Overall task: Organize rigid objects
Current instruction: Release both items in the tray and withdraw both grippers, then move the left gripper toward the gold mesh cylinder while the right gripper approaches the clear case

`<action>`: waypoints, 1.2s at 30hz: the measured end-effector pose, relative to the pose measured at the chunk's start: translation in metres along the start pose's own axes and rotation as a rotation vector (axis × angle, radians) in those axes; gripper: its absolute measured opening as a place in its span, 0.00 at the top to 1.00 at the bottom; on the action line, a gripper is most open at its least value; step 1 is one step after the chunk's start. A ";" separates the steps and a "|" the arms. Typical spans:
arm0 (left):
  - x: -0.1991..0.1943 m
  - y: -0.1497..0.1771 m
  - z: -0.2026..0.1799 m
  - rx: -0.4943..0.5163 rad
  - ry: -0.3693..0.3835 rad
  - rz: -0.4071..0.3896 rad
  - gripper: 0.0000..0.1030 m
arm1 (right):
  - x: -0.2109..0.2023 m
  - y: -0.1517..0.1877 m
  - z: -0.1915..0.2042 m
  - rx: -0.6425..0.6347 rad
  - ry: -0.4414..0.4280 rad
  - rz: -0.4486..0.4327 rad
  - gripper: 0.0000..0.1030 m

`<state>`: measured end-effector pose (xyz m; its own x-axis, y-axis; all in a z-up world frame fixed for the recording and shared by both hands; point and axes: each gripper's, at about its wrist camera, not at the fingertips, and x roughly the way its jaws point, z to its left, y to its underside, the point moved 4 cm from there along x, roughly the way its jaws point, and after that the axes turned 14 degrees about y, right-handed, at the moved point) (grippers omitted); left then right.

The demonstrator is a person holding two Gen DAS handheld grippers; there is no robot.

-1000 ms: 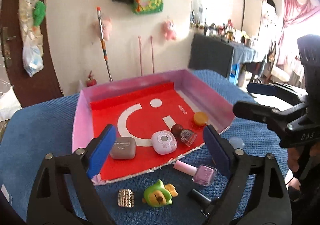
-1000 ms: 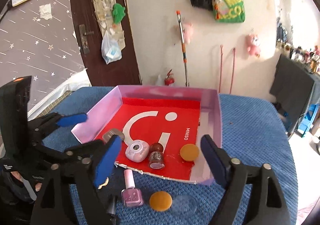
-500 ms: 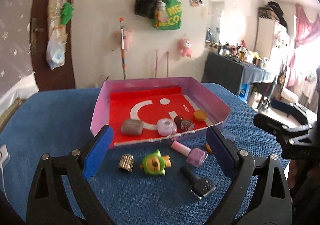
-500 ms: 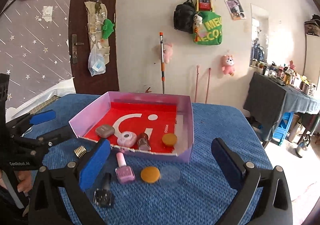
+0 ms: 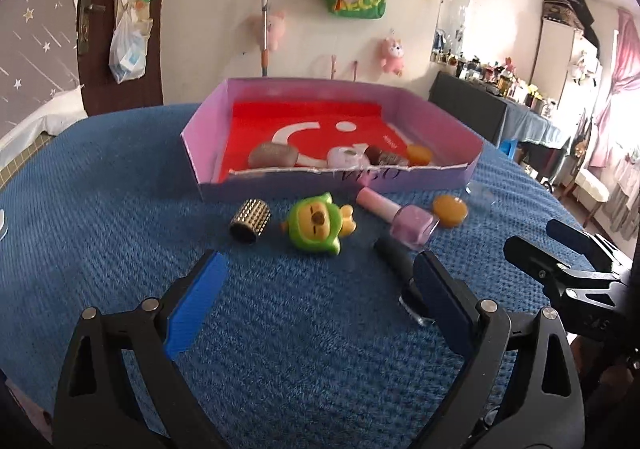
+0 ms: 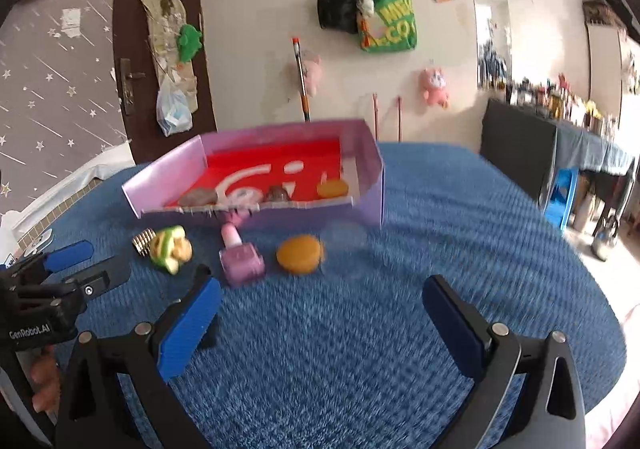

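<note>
Covering the whole work surface, a blue textured blanket (image 5: pixel 100 209) carries everything else. On its far side sits a shallow pink cardboard box with a red lining (image 5: pixel 432 117), its long axis running left to right; inside, near the front wall, lie a taupe rounded case (image 5: pixel 274 154), a pale pink round case (image 5: pixel 347 158), a dark brownish bottle (image 5: pixel 382 156) and an amber disc (image 5: pixel 419 154), all partly cut off by that wall.

The left gripper (image 5: pixel 316 301) hovers low over the near blanket with its blue-padded jaws spread wide and nothing between them. The right gripper (image 6: pixel 320 321) is likewise spread wide and holding nothing; its view is smeared by motion blur.

In front of the box, from left to right, lie a gold studded cylinder (image 5: pixel 250 220) on its side, a green and yellow cartoon figure (image 5: pixel 317 228) lying face up, a pink nail polish bottle (image 5: pixel 400 218) on its side, its long axis diagonal with the pale cap pointing far-left toward the box, and a second amber disc (image 5: pixel 450 206) just beside the bottle's base. A clear round lid (image 5: pixel 482 196) right of that disc is hard to make out. A black bottle (image 5: pixel 394 255) lies nearer, its lower end hidden behind the left gripper's right jaw.
</note>
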<state>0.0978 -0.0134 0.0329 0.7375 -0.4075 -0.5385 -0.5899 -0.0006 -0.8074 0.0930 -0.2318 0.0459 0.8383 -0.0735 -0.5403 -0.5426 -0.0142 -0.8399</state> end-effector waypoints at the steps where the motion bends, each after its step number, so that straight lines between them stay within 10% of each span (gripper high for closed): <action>1: 0.001 0.001 0.002 -0.005 -0.003 0.003 0.07 | 0.004 0.003 0.000 0.003 -0.002 0.016 0.00; 36: 0.035 -0.037 0.083 -0.082 -0.145 0.160 0.07 | 0.067 -0.027 -0.009 -0.013 0.075 0.183 0.09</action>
<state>0.1731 0.0483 0.0242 0.6686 -0.2731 -0.6916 -0.7233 -0.0232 -0.6901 0.1633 -0.2457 0.0331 0.7192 -0.1497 -0.6785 -0.6869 -0.0063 -0.7267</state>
